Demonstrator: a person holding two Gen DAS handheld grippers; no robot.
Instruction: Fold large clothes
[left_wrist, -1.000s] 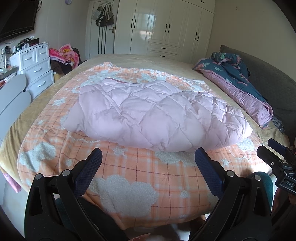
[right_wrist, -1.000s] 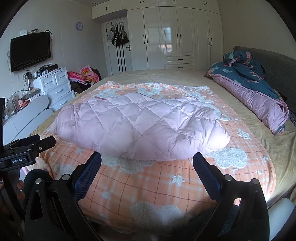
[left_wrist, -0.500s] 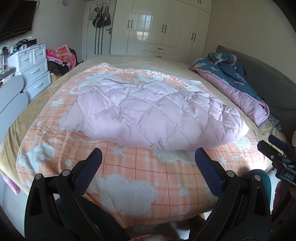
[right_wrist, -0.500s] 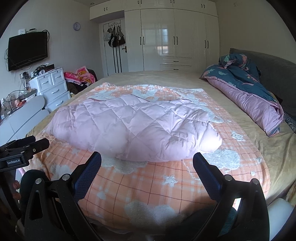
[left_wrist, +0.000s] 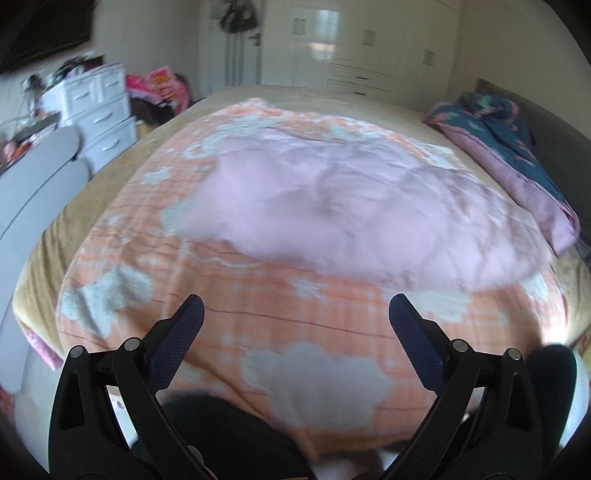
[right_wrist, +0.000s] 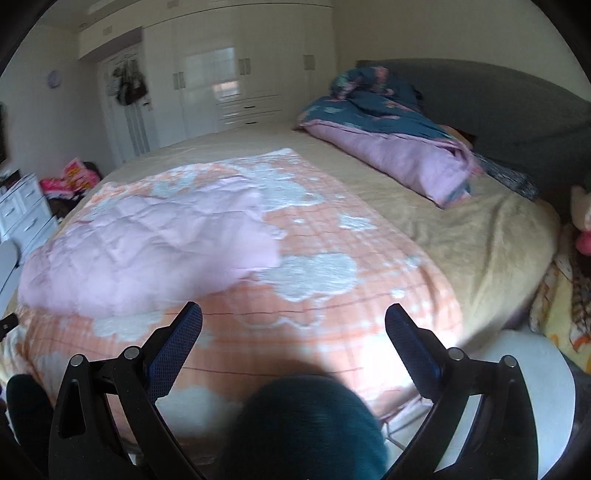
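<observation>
A pink quilted puffer garment (left_wrist: 343, 218) lies folded in a thick bundle on an orange checked blanket with white clouds (left_wrist: 258, 325) that covers the bed. It also shows at the left in the right wrist view (right_wrist: 147, 251). My left gripper (left_wrist: 295, 314) is open and empty, short of the garment over the blanket's near edge. My right gripper (right_wrist: 293, 314) is open and empty, over the blanket to the right of the garment. Both views are blurred.
A rolled teal and pink duvet (right_wrist: 391, 147) lies by the grey headboard (right_wrist: 498, 110). White drawers (left_wrist: 99, 114) and a clothes pile (left_wrist: 159, 88) stand at the left. Wardrobes (right_wrist: 229, 88) line the far wall. A white stool (right_wrist: 528, 391) stands at the bed's near right corner.
Both grippers have swung quickly. The right view has turned right, so the garment now sits at its left. The left view has tilted down. Both stay open.
</observation>
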